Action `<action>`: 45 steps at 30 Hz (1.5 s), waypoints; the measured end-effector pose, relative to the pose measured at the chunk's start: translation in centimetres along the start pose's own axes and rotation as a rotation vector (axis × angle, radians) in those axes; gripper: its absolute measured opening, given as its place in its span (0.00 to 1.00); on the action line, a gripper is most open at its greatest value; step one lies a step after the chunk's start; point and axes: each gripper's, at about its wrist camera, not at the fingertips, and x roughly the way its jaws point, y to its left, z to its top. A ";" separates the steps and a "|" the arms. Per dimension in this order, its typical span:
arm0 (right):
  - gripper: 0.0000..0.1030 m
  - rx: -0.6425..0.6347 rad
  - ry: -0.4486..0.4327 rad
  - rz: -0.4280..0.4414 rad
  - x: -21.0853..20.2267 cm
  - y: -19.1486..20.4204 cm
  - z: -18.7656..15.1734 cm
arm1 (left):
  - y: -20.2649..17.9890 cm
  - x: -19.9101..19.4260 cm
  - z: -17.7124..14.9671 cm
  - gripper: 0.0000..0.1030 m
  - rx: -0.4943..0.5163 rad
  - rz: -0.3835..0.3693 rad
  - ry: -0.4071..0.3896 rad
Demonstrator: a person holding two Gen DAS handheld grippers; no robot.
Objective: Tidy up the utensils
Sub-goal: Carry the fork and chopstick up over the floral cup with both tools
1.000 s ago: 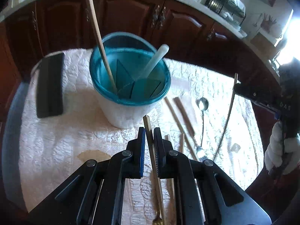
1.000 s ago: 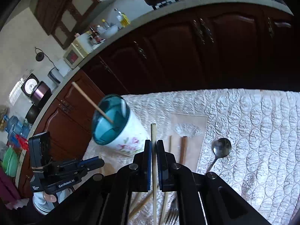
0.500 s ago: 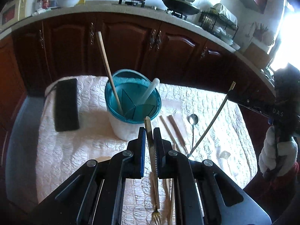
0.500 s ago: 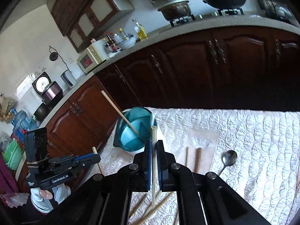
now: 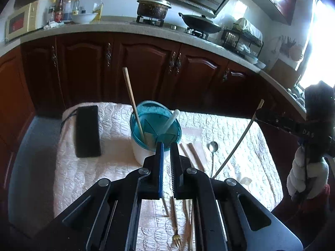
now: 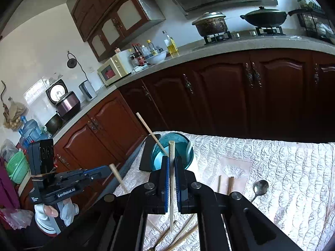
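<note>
While I'm standing by the table, right gripper (image 6: 171, 159): it's hanging above the near end of the table, jaws closed right down on a pale chopstick (image 6: 171, 188).
Pale chopstick: it's running straight up between the pads, its top poking out past the fingertips and its bottom end dangling over the loose sticks on the cloth. From the other side it's slanting down toward the spoon.
Left gripper (image 5: 166, 146): it's hovering in front of the holder with just a narrow slot between the jaws. Its own camera isn't showing anything in the slot. From the right camera, though, a pale stick end is sitting right at its tip, so honestly I can't tell whether it's gripping anything.
Holder (image 5: 156, 123): white cup with a teal divided insert, standing upright toward the far end of the quilted cloth (image 5: 83, 177).
In the holder: a wooden chopstick (image 5: 134, 104) is leaning out to the left, and a white handle (image 5: 170, 120) is leaning right.
Spoon (image 5: 212, 146): lying on the cloth to the right of the holder.
Brown chopsticks (image 5: 194, 154): lying as a pair between holder and spoon.
Fork (image 5: 175, 226): showing below the left jaws, tines pointing toward the near edge.
Black slab (image 5: 86, 131): lying flat to the left of the holder, well apart from it.
</note>
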 end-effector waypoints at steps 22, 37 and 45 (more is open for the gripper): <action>0.05 0.020 0.050 0.003 2.0 -0.3 -0.4 | 9.7 13.1 -5.0 0.38 -0.322 0.177 0.225; 0.05 0.047 0.089 -0.007 4.3 -2.3 -0.1 | 12.4 20.4 -5.6 0.05 -0.304 0.249 0.332; 0.05 0.008 0.065 0.031 4.3 -0.7 0.7 | 11.5 9.6 -4.6 0.04 -0.301 0.095 0.184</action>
